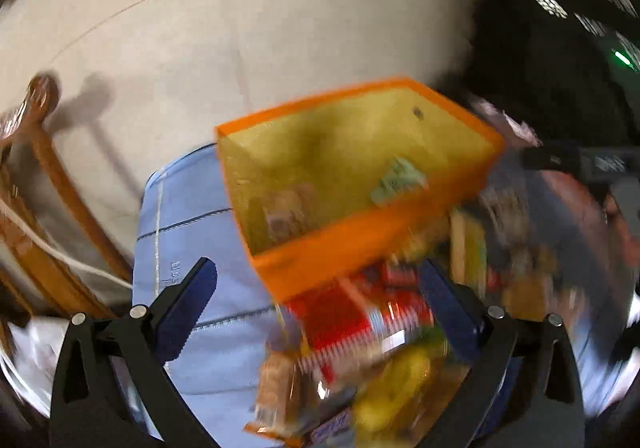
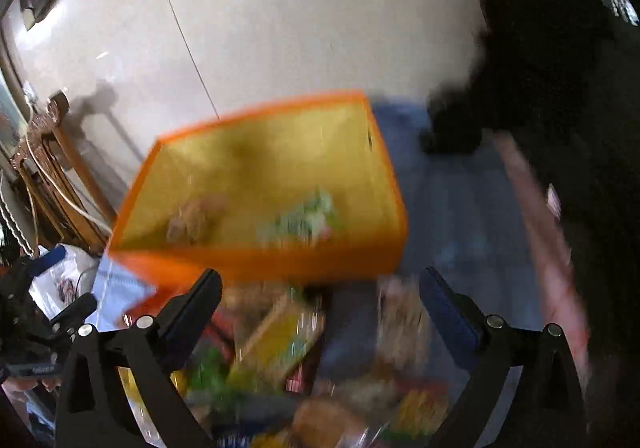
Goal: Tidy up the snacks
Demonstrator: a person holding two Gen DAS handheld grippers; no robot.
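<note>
Landmark: the orange bin [image 1: 352, 184], an open box with a yellow inside, standing on the blue-covered counter [image 1: 188, 216].
Already in the bin: a pale green packet [image 1: 396, 178] toward the bin's right half and a brownish packet [image 1: 280, 216] toward its left half; both are blurred, so what they are cannot be read.
Snacks left outside: a loose pile [image 2: 304, 360] just in front of the bin's near wall, with a red packet [image 1: 340, 312], a yellow one [image 1: 392, 380] and a yellow box [image 2: 280, 336] among others too smeared to count.
Left gripper [image 1: 316, 312]: fingers released and spread wide, nothing between the pads; it hangs over the pile in front of the bin.
Right gripper [image 2: 320, 308]: fingers likewise released and empty, hanging over the pile near the bin's front wall.
Progress: early, by my reading; two items sit in the bin while most of the snacks lie outside it.
Remaining: each packet in front of the bin likely has to be picked up and dropped in.
Beyond the bin: a pale wall and a wooden chair [image 1: 36, 152] to its left.
</note>
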